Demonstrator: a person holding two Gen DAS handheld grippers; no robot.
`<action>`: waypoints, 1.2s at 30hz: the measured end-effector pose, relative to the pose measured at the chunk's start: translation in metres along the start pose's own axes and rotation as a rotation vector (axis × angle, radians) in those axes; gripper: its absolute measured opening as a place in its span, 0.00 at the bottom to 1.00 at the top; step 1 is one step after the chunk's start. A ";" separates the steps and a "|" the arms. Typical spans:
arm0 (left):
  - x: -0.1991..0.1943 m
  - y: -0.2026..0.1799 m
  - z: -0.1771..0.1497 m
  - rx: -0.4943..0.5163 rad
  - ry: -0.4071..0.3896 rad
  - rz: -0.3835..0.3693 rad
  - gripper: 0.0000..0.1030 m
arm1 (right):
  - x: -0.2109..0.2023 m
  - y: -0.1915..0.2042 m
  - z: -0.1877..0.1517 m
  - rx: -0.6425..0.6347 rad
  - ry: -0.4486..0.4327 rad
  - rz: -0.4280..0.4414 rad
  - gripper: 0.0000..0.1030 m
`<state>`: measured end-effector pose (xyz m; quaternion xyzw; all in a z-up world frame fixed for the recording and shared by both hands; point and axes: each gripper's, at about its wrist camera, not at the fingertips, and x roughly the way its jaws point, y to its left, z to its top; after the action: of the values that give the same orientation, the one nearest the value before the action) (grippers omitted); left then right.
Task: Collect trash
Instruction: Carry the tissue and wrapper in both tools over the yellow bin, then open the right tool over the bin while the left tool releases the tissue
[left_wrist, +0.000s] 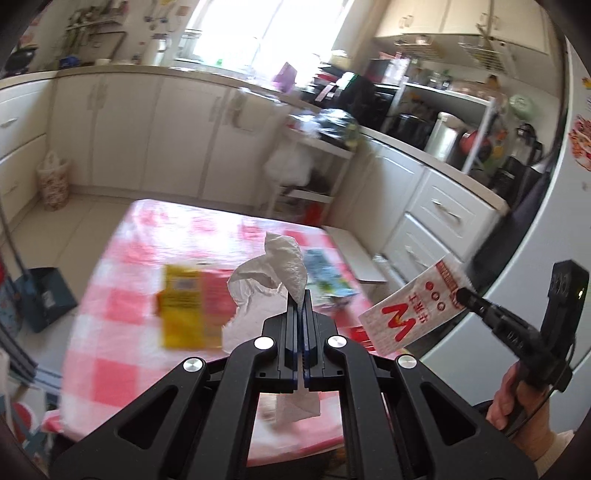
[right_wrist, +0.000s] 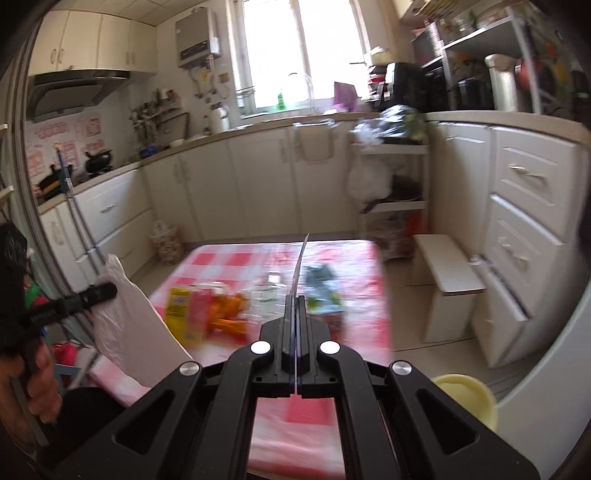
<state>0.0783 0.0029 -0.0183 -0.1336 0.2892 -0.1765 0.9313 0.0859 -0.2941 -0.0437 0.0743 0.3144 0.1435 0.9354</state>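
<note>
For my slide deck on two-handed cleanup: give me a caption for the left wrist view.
Left gripper pinches a crumpled tissue above the checked table; right gripper holds a white-and-red packet.

At frame centre the left gripper (left_wrist: 303, 295) pinches a crumpled white tissue (left_wrist: 275, 275) above a pink checked table (left_wrist: 110, 350), while at right the right gripper (left_wrist: 461, 293) clamps a red-and-white wrapper (left_wrist: 410, 310).

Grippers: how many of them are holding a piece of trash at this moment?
2. The left gripper pinches a white tissue; the right gripper pinches a flat packet.
</note>
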 end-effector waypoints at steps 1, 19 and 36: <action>0.007 -0.013 0.001 0.014 0.007 -0.025 0.03 | -0.003 -0.005 -0.001 -0.001 -0.001 -0.018 0.01; 0.153 -0.195 -0.028 0.154 0.185 -0.277 0.03 | -0.002 -0.146 -0.052 0.078 0.137 -0.296 0.01; 0.250 -0.247 -0.072 0.210 0.308 -0.251 0.03 | 0.038 -0.205 -0.080 0.166 0.351 -0.354 0.48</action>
<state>0.1665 -0.3321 -0.1118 -0.0422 0.3891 -0.3386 0.8557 0.1114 -0.4723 -0.1749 0.0686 0.4905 -0.0383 0.8679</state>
